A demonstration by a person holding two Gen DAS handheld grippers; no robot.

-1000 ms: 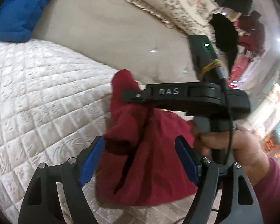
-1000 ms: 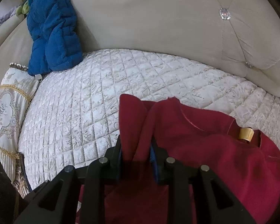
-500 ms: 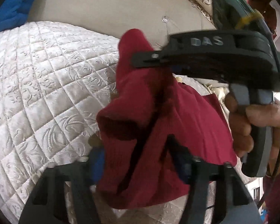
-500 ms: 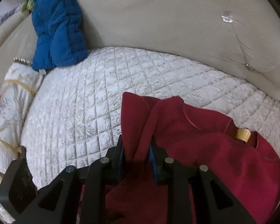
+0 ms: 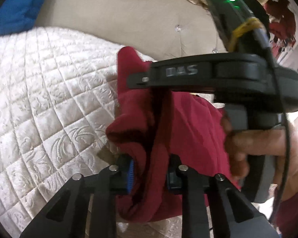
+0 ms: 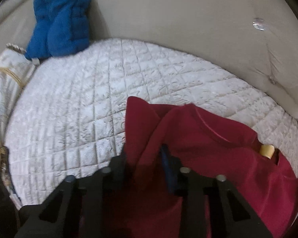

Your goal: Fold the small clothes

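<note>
Red garment [image 5: 190,127] bunched, pinched in both left claw [image 5: 149,171] and right claw [image 6: 145,158].

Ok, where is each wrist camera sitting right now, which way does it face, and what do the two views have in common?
Left wrist: on the left gripper, facing along its fingers across the quilted cover toward the beige backrest; shows the right gripper and right hand.
Right wrist: on the right gripper, facing over the cover toward the backrest and blue blanket; only its own fingers show.
Shared: the red garment, clamped by both grippers, plus cover, backrest and blanket.
</note>
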